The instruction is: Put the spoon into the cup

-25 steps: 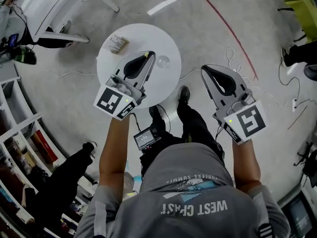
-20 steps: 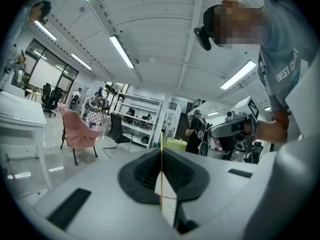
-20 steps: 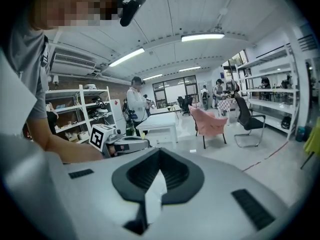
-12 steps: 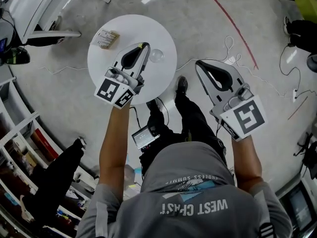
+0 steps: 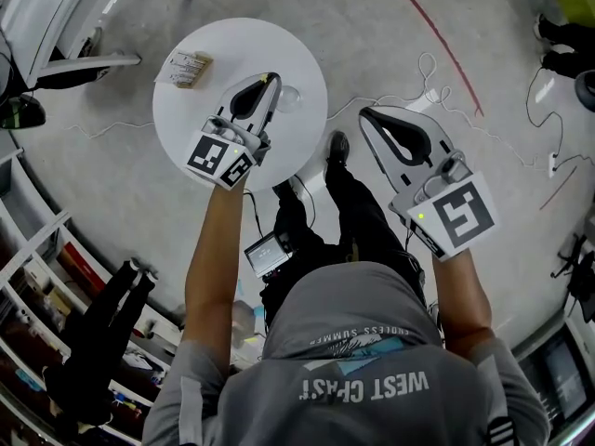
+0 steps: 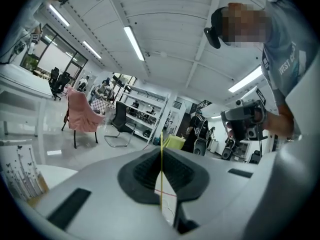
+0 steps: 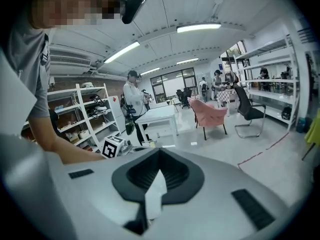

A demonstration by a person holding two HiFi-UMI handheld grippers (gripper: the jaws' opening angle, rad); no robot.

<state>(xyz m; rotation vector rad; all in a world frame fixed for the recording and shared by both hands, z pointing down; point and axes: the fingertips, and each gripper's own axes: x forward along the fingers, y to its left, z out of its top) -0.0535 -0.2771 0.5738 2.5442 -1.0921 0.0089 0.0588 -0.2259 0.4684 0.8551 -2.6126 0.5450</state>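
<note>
A round white table [image 5: 200, 119] carries a clear glass cup [image 5: 290, 98] near its right edge. My left gripper [image 5: 272, 78] hangs over the table just left of the cup. It is shut on a thin yellow spoon [image 5: 269, 81], whose tip sticks out past the jaws. In the left gripper view the spoon [image 6: 161, 181] shows edge-on as a yellow line between the closed pads of my left gripper [image 6: 161, 150]; the cup is out of that view. My right gripper [image 5: 363, 115] is off the table, over the floor, shut with nothing in it, as the right gripper view [image 7: 159, 152] also shows.
A small printed box [image 5: 189, 66] lies on the table's far left; its patterned side [image 6: 22, 176] shows in the left gripper view. White cables [image 5: 423, 91] run across the floor by a red line [image 5: 437, 45]. Shelves [image 5: 37, 277], chairs and people stand around.
My left gripper has sunk towards the tabletop beside the cup, still shut on the spoon. The right gripper has dropped a little over the floor.
</note>
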